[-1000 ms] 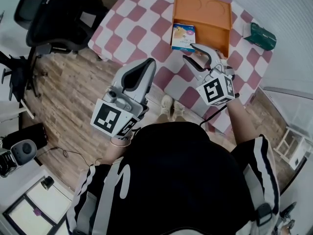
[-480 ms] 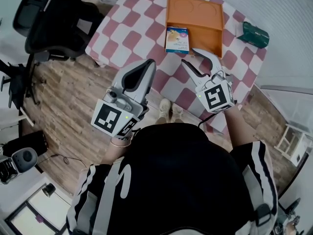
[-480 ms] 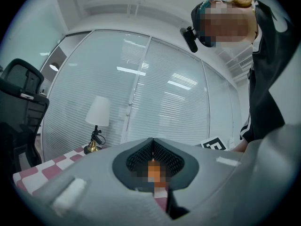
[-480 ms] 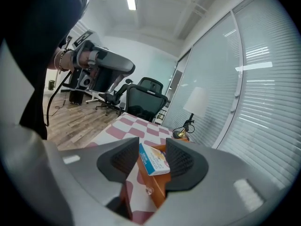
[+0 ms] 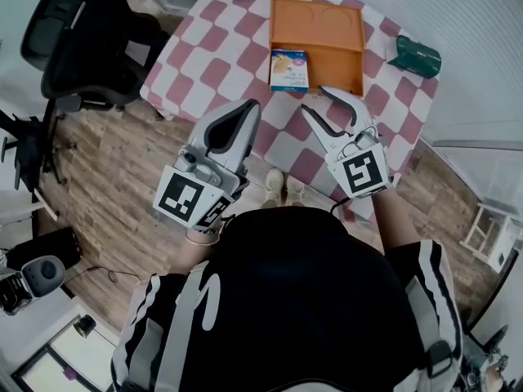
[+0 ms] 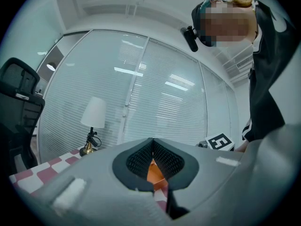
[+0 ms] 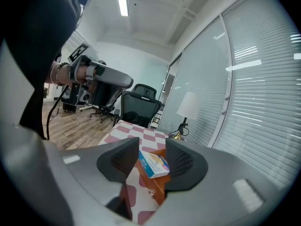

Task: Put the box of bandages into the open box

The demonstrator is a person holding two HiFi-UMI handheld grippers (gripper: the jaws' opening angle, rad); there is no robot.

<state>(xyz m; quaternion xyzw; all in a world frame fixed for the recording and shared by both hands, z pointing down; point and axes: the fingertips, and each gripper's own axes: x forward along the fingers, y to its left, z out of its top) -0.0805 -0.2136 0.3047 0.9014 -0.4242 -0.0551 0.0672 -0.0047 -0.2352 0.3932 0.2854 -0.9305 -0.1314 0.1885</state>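
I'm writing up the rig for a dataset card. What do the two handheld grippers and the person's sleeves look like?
The left gripper and right gripper both have light grey, tapering shells with black ribbed pads and a rear cube of black-and-white square markers. A thin dark cable trails from the right one. The sleeves are black with white stripes.

One bandage box [image 5: 289, 70], one open box [image 5: 327, 23]
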